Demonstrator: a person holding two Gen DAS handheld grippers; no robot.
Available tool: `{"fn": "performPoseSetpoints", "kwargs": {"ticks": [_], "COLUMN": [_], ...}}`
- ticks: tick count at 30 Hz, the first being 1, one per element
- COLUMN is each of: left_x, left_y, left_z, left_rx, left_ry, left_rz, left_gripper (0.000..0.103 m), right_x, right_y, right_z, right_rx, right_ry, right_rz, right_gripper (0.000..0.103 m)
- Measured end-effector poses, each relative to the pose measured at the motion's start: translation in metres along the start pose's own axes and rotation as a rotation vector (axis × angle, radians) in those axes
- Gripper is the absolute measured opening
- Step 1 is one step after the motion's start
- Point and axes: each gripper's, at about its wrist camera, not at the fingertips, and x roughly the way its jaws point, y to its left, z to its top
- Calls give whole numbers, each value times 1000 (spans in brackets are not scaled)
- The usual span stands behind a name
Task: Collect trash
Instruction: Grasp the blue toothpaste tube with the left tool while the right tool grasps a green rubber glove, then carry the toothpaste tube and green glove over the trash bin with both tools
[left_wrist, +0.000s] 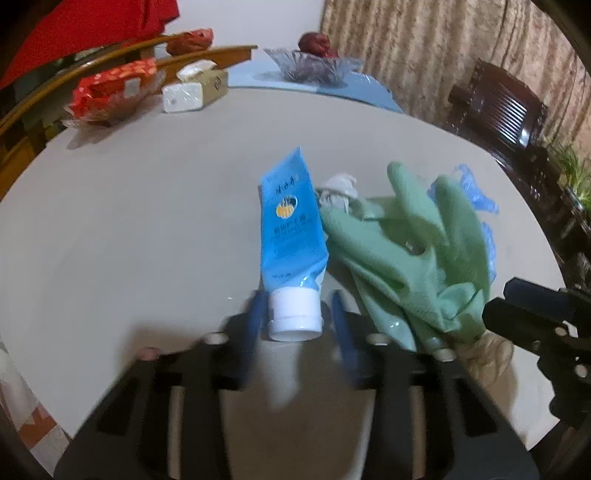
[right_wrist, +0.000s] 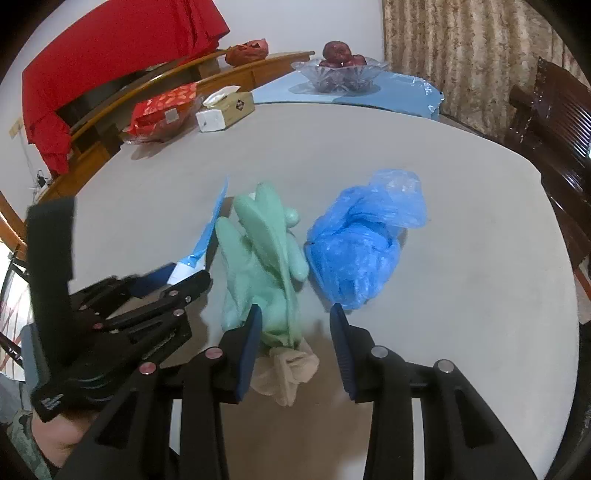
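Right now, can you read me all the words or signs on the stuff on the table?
Blue tube: Chinese characters and a round orange and dark logo, too blurred to read.
Tissue box: a dark diamond-shaped logo on its side, too small to read.
Red snack bag: a pale label patch, no words readable.
Green rubber gloves and blue plastic bag: no writing visible.

- The left gripper is showing matte black plastic arms ending in blue ribbed finger pads, with round pale bolt heads sitting on the arm tops.
- The right gripper is wearing the same black frame, blue pads and silvery-pink bolts.
- At eight o'clock in the right wrist view, a black block is rising off the left gripper's body, with small white lettering near its base.
- A patterned greenish sleeve is peeking in at seven o'clock.
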Motion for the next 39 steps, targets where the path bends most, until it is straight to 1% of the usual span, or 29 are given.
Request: {"fn": "performPoseSetpoints", "kwargs": {"ticks": [3,6,11,12,16,21,25,34,39], "left_x": [-1,-4,-16,-18,-28,-42,-55,-84,-100], "left_y": [3,7,12,13,17,23,20,-3,-26], "left_z": [-1,-2,-2,-2,-4,-4,-9,-12,-13], "left_rx": [12,3,-2,-6,-17,-45,-45,-10,10], "left_ry": [-16,-21,-49,-52,-58,-66,-68,-100,-115], "left_rz": [-12,-23,-17,-14,2,15,21,19,-4], "left_gripper": [28,28,27,27,27,27,27,27,27], "right_x": [4,10,20,23,20,1,-14,-59,-85], "right_y": [4,8,12,13,15,13,10,-4,-20], "right_z": [-1,-2,-3,-3,-2,-1,1,7,9], "right_rx": [-9,-11,-17,-18,-22,-14,-6,21,45], "right_ry": [5,15,36,42,33,2,-25,-105,-146], "right_rz": [9,15,31,39,46,52,52,42,25], "right_gripper": [38,38,37,31,20,15,13,12,11]}}
